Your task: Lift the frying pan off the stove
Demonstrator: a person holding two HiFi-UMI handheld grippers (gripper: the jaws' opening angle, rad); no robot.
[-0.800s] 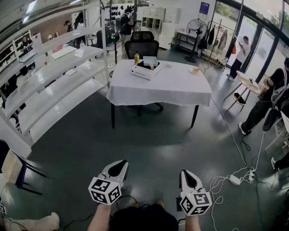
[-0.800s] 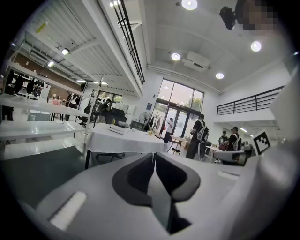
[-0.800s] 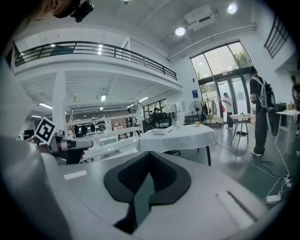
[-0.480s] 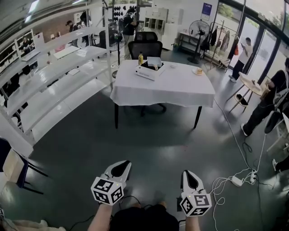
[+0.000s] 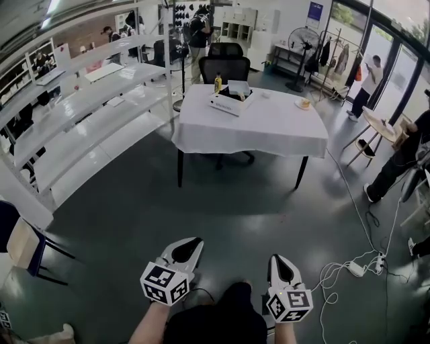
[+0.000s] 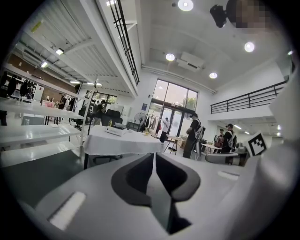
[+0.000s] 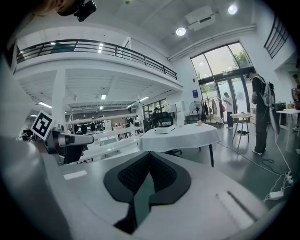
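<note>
White-clothed table [image 5: 269, 131], count one, stands mid-floor in the head view.

On it:
- one white stove [image 5: 225, 104];
- one yellow bottle [image 5: 218, 83] beside the stove;
- one small dish [image 5: 306, 103] near the far right corner.

The frying pan [image 5: 232, 94] is probably the dark shape on top of the stove. It is too small to be sure of its outline. It lies well apart from both grippers.

Also counted: two black office chairs [image 5: 225, 67] behind the table, one pedestal fan [image 5: 306, 40], one run of white shelving [image 5: 80, 114] along the left, one power strip [image 5: 355, 269] on the floor at the right.

Writing: one blue sign [image 5: 314, 12] on the far wall, print too small to read.

Grippers, count two, low in the head view, side by side over bare floor:
- the left gripper [image 5: 190, 242] has its jaws pressed together with nothing between them;
- the right gripper [image 5: 277, 259] likewise has its dark pads meeting at the tip and is empty.

Against the earlier head view, the table sits lower and larger, so it is nearer. The grippers keep the same spots at the bottom edge.
</note>
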